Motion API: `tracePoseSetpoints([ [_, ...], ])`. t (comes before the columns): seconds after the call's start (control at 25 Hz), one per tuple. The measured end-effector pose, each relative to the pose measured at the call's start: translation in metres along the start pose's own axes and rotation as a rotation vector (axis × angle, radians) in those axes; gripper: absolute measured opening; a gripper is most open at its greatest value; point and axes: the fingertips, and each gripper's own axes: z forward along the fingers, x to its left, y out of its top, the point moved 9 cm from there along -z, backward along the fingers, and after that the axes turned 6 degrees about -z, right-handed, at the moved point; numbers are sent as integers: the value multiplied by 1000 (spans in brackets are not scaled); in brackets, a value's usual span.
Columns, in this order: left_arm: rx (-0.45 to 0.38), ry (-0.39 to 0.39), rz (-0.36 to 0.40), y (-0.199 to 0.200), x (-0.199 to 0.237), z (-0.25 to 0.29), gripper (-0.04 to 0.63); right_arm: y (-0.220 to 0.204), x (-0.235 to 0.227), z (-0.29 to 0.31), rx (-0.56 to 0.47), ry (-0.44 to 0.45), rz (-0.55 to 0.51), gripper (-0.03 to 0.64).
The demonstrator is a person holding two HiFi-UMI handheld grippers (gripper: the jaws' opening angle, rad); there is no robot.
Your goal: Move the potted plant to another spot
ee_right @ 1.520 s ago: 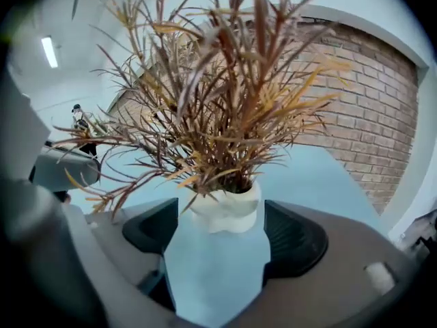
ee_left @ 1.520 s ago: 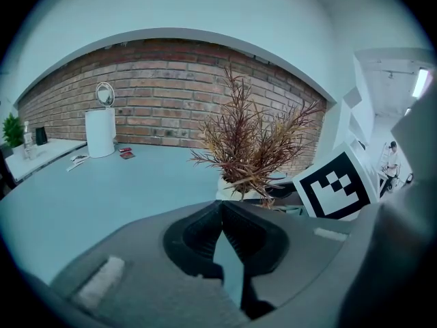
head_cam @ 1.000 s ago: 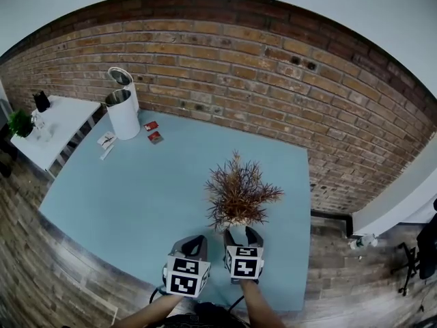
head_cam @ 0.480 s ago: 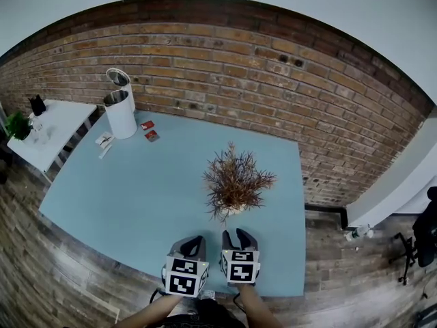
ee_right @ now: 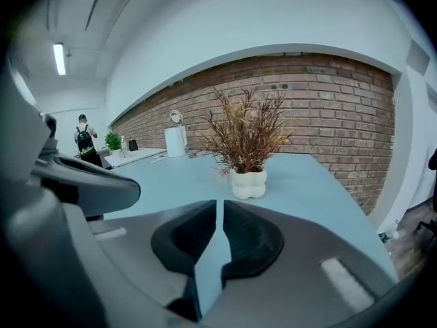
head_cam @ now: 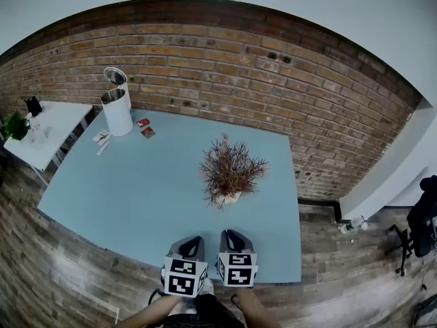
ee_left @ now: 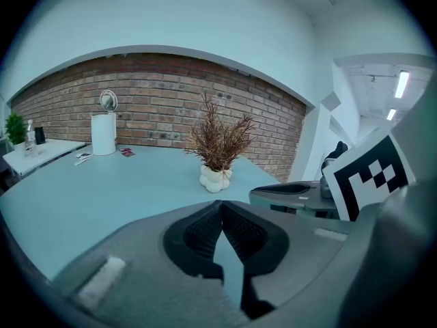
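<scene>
Head view, L to R.

- Far-L, off the surface: white side table [head_cam: 58, 121] w/ small green plant [head_cam: 15, 124]. Not part of the job.
- Far-L corner of the surface [head_cam: 123, 183]: white bin [head_cam: 116, 111], lid up, close to the brick wall [head_cam: 273, 80]. Papers [head_cam: 101, 140] and two red cards [head_cam: 145, 128] lie just beside it. The clutter sits in that corner, so the middle and R half are free as a spot for the pot.
- Near edge, L of centre: left gripper [head_cam: 190, 240]. Its fingers [ee_left: 198, 234] are closed tip to tip w/ nothing between. Likely idle; one hand is enough for a pot this light.
- Near edge, just beside it: right gripper [head_cam: 231, 236]. Its fingers [ee_right: 249, 241] are closing w/ only a thin slit left and nothing in it. Reads as parked after letting go, not as a grasp.
- R of centre, closer to the R edge than the L: potted plant [head_cam: 229, 173]. Dry brown sprigs in a lumpy white pot, upright, standing free on the surface. Well apart from both grippers and straight ahead of the right one.

Judgement: pot stands alone and stable and both hands are empty at the near edge, so the move looks finished. Sprigs look brittle, so any regrasp should take the pot body low, not the foliage.
</scene>
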Motion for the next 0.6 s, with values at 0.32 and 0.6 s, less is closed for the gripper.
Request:
tracePoseSetpoints([
  [0.32, -21, -25, 7, -9, -17, -20, 2, -1, 10, -38, -39, 11, 46, 5],
  [0.6, -26, -34, 6, -23, -26, -30, 2, -5, 20, -60, -56, 14, 38, 5],
])
